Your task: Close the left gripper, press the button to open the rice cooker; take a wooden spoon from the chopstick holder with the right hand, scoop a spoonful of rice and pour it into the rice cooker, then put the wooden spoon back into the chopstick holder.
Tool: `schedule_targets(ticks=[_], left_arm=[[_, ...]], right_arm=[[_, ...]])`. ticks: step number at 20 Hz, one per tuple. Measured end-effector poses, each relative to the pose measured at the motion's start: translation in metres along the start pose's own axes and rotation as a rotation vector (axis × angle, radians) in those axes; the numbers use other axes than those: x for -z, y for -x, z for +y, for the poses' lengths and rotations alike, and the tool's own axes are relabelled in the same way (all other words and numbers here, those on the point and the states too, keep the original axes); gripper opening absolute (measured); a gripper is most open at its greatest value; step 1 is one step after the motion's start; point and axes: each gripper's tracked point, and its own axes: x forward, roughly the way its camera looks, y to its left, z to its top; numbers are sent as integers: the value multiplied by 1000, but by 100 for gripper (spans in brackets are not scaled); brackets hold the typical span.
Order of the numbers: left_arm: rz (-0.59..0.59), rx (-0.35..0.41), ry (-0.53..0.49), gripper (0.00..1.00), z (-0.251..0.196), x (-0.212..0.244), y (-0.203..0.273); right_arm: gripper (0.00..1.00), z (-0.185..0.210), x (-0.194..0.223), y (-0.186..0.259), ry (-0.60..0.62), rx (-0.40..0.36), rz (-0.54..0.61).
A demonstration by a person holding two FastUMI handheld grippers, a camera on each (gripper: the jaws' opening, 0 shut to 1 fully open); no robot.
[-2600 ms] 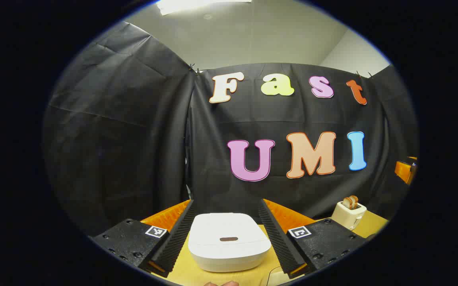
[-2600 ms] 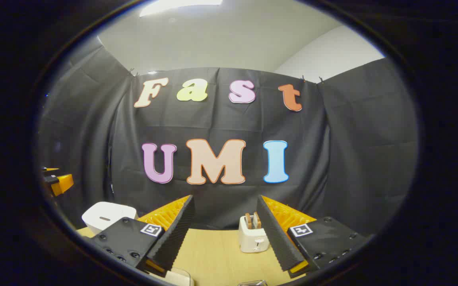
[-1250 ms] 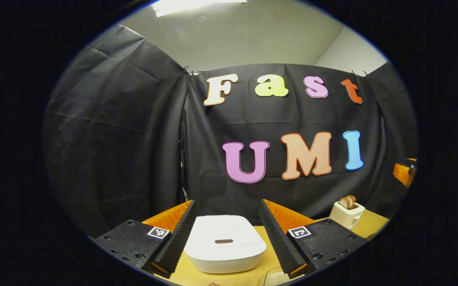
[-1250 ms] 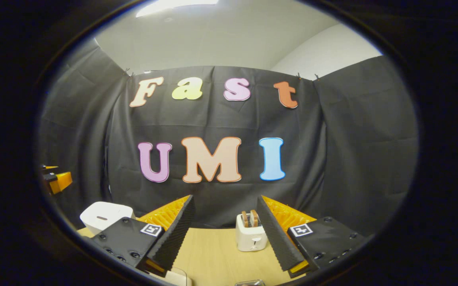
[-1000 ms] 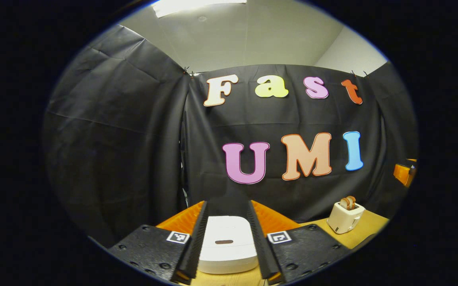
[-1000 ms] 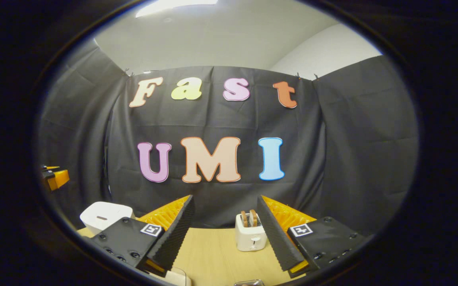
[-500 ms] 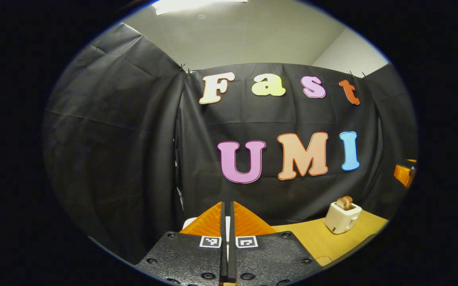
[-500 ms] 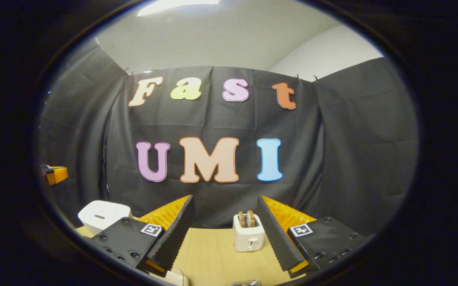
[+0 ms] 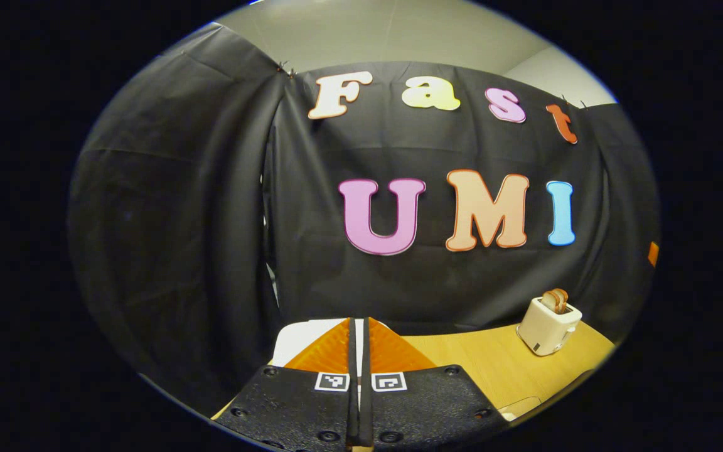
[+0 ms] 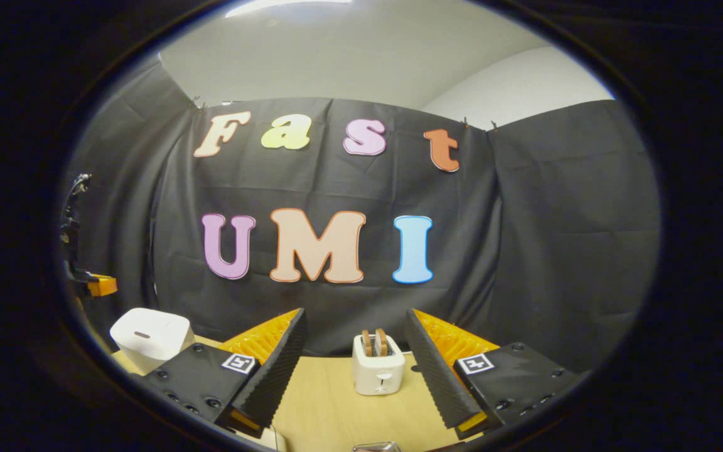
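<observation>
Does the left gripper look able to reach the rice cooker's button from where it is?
Probably yes. The left gripper, fingers shut together, points at the white rice cooker just ahead on the table, with nothing between them. The button sits on the closed lid.

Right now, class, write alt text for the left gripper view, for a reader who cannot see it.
The left gripper, its two fingers pressed together, points at a white rice cooker on a wooden table. To the right stands a white toaster holding toast, with black cloth behind.
</observation>
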Motion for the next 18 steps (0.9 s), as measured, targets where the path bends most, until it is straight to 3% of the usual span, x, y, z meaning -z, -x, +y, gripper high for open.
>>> schedule_targets(ticks=[6,14,15,17,18], left_arm=[[160,18,61,0,3,68,-40],[308,18,82,0,3,133,-42],[255,15,71,0,4,125,-48],[317,12,73,0,3,144,-40],[274,10,77,0,3,130,-48]], right_arm=[[95,-3,6,-1,36,33,23],[100,-13,10,-1,45,69,45],[100,-14,9,0,48,70,42],[100,-12,8,0,48,64,42],[100,-12,8,1,46,60,44]])
